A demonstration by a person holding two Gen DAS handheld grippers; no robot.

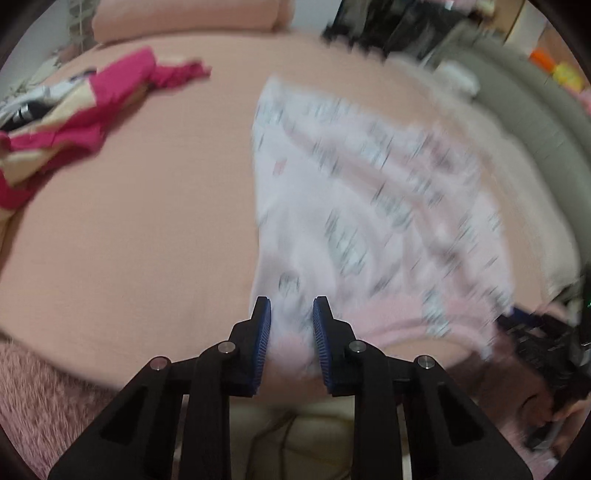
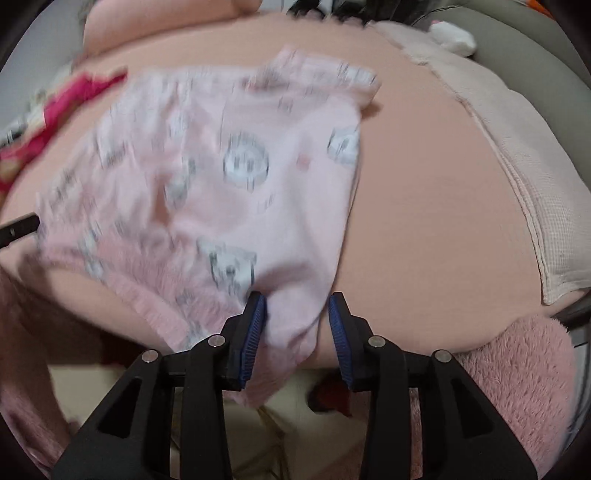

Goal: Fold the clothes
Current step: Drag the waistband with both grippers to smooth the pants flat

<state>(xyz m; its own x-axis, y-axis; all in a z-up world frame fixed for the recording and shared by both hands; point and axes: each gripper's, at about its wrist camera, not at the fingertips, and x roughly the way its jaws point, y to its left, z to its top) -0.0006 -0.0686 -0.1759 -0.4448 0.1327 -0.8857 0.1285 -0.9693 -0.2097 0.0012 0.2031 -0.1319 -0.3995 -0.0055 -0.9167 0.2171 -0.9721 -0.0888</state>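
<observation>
Left claw (image 1: 291,308) parted, blue pads (image 1: 263,343) either side of the near edge of a pale pink printed garment (image 1: 369,206); cloth sits in the gap, pads not visibly pressing it; grip cannot be confirmed, reads as released. Right claw (image 2: 297,304) also parted, wider gap; a fold of the same pale pink printed garment (image 2: 221,166) hangs between the pads (image 2: 255,332), touching the left-hand one, clear of the right-hand one. Garment spread across a peach-sheeted bed (image 1: 129,221), near hem at the bed's front edge by both claws, far end bunched toward the middle of the bed; print grey and white, motion-blurred in both views, pattern not readable. Tip of the other tool visible as a dark bar at the left edge of the right wrist view, beside the garment. Magenta-and-cream clothes pile (image 1: 74,110) on the far left of the bed, well apart from the garment. Pale waffle-weave blanket (image 2: 517,166) along the bed's right side; fluffy pink throw (image 2: 517,369) at the near edge; peach pillow (image 1: 184,18) at the head.
</observation>
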